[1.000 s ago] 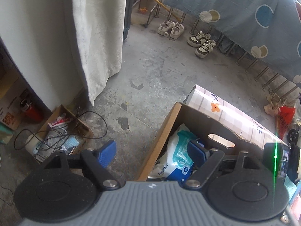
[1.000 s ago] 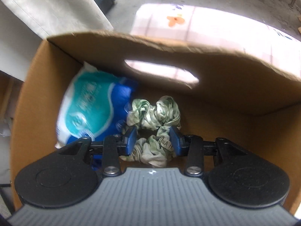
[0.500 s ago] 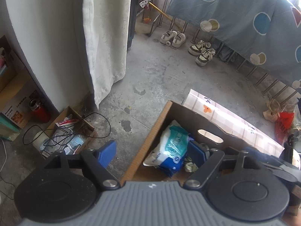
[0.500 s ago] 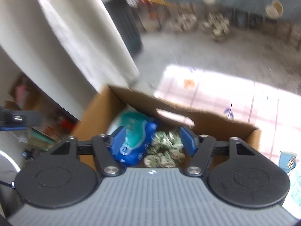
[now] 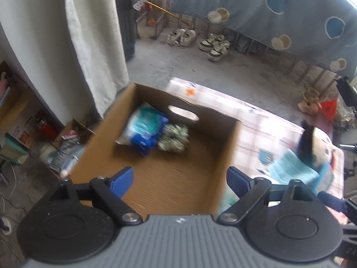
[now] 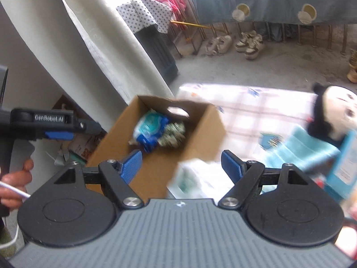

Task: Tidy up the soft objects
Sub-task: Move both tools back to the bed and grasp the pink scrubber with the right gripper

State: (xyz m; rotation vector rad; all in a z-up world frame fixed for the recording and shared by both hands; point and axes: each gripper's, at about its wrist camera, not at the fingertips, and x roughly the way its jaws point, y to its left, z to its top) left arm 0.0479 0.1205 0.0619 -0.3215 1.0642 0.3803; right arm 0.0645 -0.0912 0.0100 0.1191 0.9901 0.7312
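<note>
An open cardboard box [image 5: 225, 156] stands on a checked tablecloth [image 5: 263, 129]. Inside lie a blue-and-white wipes pack [image 5: 145, 129] and a green patterned scrunchie [image 5: 175, 137], side by side at the far wall. My left gripper [image 5: 178, 178] hovers above the box, jaws opening, nothing between them. My right gripper [image 6: 180, 164] is high above the box's [image 6: 156, 167] near corner, jaws also opening and empty. The pack [image 6: 151, 127] and scrunchie [image 6: 174, 131] show below it. A black-haired doll [image 6: 332, 114] lies on a turquoise cloth [image 6: 301, 151] right of the box. A blurred white-green pack [image 6: 196, 183] sits by the box.
A white curtain [image 5: 96, 44] hangs left of the box. On the floor are a small open carton of clutter [image 5: 67, 147], a red can [image 5: 45, 129] and pairs of shoes [image 5: 214, 44] under a blue dotted sheet [image 5: 279, 6]. A hand [image 6: 15, 178] holds the left gripper's handle.
My right gripper let go of the scrunchie, opened, and rose up and back out of the box. My left gripper shifted right and up over the box; the doll came into view.
</note>
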